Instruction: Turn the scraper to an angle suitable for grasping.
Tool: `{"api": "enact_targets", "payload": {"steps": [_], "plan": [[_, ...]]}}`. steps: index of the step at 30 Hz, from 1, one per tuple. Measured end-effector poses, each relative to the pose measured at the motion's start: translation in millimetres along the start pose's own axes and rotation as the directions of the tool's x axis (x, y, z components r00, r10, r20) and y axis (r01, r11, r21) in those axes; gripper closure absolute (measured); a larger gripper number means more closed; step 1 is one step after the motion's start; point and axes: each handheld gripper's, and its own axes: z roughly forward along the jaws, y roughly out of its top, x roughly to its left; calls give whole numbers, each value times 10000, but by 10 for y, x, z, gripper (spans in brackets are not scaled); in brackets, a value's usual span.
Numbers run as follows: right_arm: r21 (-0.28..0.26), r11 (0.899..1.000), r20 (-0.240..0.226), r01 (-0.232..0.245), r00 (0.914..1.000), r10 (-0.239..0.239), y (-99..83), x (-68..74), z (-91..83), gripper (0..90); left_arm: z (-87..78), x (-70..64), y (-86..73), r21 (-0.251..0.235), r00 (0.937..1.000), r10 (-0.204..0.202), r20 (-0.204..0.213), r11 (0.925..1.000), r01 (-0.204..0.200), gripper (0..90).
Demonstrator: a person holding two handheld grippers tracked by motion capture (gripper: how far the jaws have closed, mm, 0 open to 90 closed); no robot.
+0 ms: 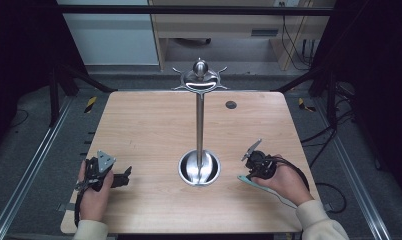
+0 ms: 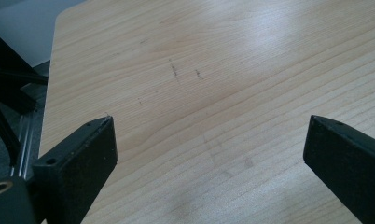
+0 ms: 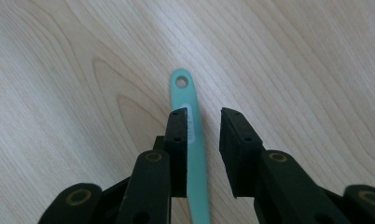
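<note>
Matte black right gripper [image 3: 204, 116] fingers straddle, unclosed, a slim teal handle [image 3: 195, 154]; left gripper [image 2: 209, 140] gapes.

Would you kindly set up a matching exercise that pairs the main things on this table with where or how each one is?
Things:
1. teal utensil handle
2. metal stand
3. left gripper
4. small dark hole

Places or states:
A. jaws wide apart over bare wood
B. lying flat between the jaws of the right gripper
C. in the table top near the far edge, right of the pole
D. upright at the middle of the table, hooks at its top

Pairs: 1-B, 2-D, 3-A, 4-C
</note>
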Motion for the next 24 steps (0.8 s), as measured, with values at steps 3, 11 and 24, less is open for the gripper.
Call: {"api": "enact_targets", "payload": {"steps": [3,11,24], "plan": [[200,9998,-107,48,9999,-45,8,-11,29,718,5,0,1,17,10000,5,21,10000,-5,26],[637,9978,-425,194,9990,-167,39,6,125,701,13,-1,5,30,10000,38,22,10000,-38,26],[1123,9929,-672,392,9972,-317,109,1,171,703,20,-1,7,35,10000,31,54,10000,-31,26]]}}
